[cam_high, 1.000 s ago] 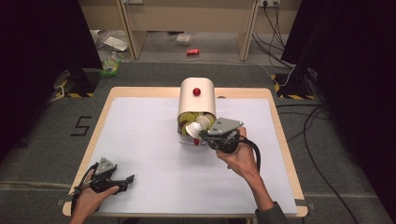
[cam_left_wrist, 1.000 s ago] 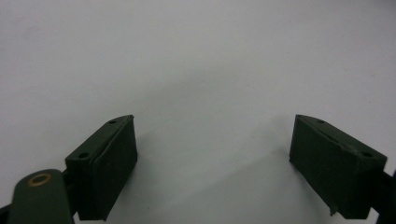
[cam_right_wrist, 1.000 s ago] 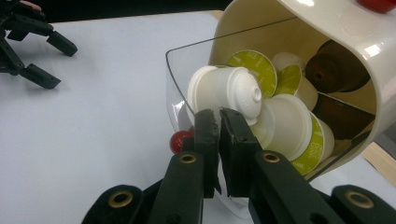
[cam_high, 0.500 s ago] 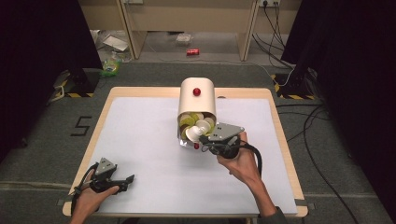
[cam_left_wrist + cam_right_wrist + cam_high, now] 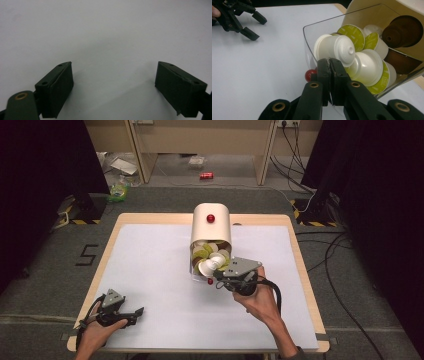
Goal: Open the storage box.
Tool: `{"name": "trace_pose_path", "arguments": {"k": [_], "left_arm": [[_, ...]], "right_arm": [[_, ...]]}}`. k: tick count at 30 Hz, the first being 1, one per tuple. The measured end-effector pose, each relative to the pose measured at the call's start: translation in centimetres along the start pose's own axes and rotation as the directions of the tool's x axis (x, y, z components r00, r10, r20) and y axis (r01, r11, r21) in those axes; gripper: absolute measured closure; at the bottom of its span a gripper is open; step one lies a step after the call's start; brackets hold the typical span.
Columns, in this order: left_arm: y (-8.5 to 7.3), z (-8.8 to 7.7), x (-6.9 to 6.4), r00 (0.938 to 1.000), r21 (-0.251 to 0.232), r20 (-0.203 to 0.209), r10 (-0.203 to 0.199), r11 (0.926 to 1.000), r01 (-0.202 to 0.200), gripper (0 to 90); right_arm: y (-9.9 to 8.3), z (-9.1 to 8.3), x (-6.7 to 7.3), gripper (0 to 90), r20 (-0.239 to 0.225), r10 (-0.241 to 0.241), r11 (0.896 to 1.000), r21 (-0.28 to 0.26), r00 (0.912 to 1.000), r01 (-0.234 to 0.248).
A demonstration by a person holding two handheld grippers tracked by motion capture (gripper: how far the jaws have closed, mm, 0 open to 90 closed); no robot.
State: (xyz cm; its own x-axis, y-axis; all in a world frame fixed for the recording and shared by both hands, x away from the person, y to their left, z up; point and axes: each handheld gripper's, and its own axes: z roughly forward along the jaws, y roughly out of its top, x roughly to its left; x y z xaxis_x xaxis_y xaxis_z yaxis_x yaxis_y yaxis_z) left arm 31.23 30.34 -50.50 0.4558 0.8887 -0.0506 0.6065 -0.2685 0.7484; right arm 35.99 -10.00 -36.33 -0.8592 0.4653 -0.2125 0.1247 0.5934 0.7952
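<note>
Clear plastic drawer [image 5: 309, 50] of the capsule dispenser [image 5: 211, 227] near the tabletop's far edge has tilted further open, right gripper [image 5: 330, 65] clamped on its front wall; left gripper [image 5: 131, 314] gapes idle at the near-left corner.

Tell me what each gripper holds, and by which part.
The right gripper is shut on the front rim of the clear drawer full of capsules. The left gripper is open over the table, holding nothing.
</note>
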Motion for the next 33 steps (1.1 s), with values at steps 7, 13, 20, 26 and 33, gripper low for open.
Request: {"name": "trace_pose_path", "arguments": {"k": [7, 13, 20, 26, 33], "left_arm": [[0.0, 0.0, 0.0, 1.0, 0.001, 0.0, 0.001, 1.0, -0.001, 14.3], [0.0, 0.0, 0.0, 1.0, 0.0, -0.001, 0.0, 1.0, 0.0, 14.3], [0.0, 0.0, 0.0, 1.0, 0.0, 0.0, 0.0, 1.0, 0.0, 14.3], [0.0, 0.0, 0.0, 1.0, 0.0, 0.0, 0.0, 1.0, 0.0, 14.3], [0.0, 0.0, 0.0, 1.0, 0.0, 0.0, 0.0, 1.0, 0.0, 14.3]], "right_arm": [[-0.2, -0.3, 0.6, 90.0, -0.048, 0.006, 1.0, -0.006, 0.9989, -0.006], [-0.7, -0.1, 1.1, 90.0, -0.047, -0.009, 1.0, 0.024, 0.9989, 0.01], [-0.4, -0.7, 0.9, 87.8, -0.021, -0.007, 1.0, -0.004, 0.9997, 0.007], [-0.4, -0.7, 0.8, 84.3, -0.015, 0.0, 1.0, -0.011, 0.9999, 0.0], [-0.1, -0.5, 0.9, 77.4, -0.001, 0.015, 1.0, -0.019, 0.9999, -0.015]]}}
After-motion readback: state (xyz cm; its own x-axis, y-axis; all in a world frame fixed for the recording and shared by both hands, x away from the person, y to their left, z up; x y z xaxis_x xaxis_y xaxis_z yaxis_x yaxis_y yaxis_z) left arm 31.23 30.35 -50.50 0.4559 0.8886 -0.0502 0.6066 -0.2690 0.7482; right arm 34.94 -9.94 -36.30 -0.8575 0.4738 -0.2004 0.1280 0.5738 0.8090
